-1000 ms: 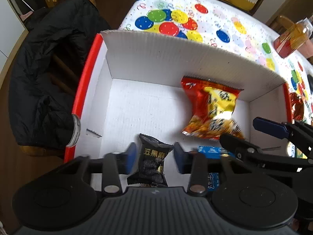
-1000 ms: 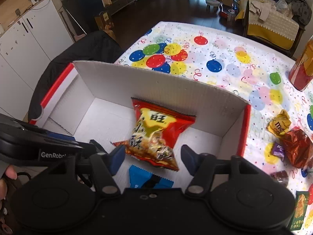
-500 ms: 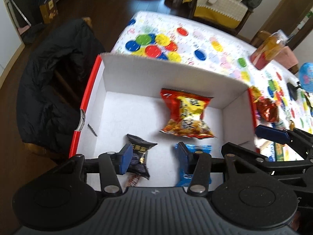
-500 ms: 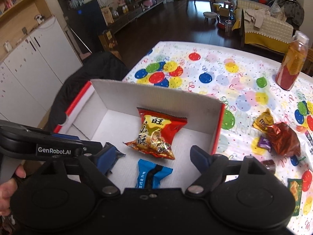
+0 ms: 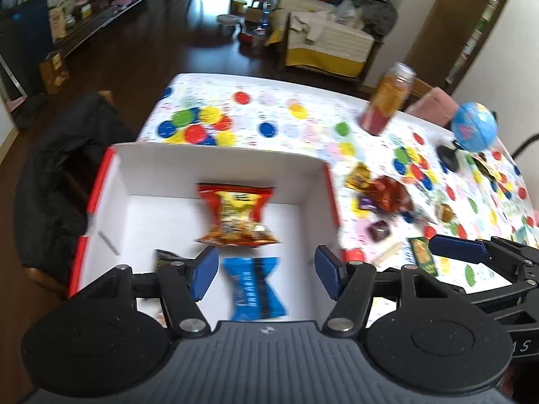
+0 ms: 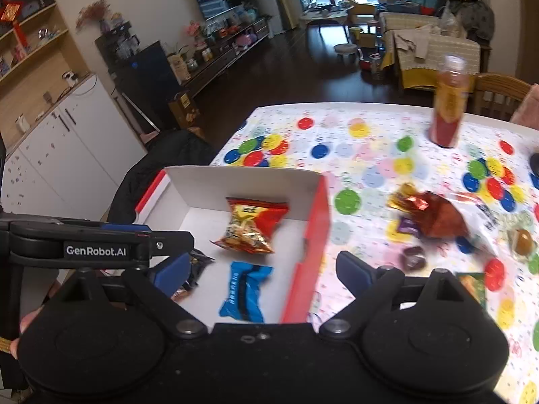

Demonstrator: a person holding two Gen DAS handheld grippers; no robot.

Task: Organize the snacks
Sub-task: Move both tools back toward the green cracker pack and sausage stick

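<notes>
A balloon-print tablecloth (image 6: pixel 370 155) covers the table. On it at 1 o'clock stands a bottle (image 6: pixel 449 101); a globe (image 5: pixel 474 127) sits at 2 o'clock. A black jacket (image 5: pixel 50 181) hangs over a chair at 9 o'clock. White cabinets (image 6: pixel 64 155) line the wall at 10 o'clock.

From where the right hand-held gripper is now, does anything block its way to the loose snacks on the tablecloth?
Nothing visible does. The right hand-held gripper is open and empty above the box's red side wall. The snack pile and small dark candy lie on open tablecloth beyond that wall.
</notes>
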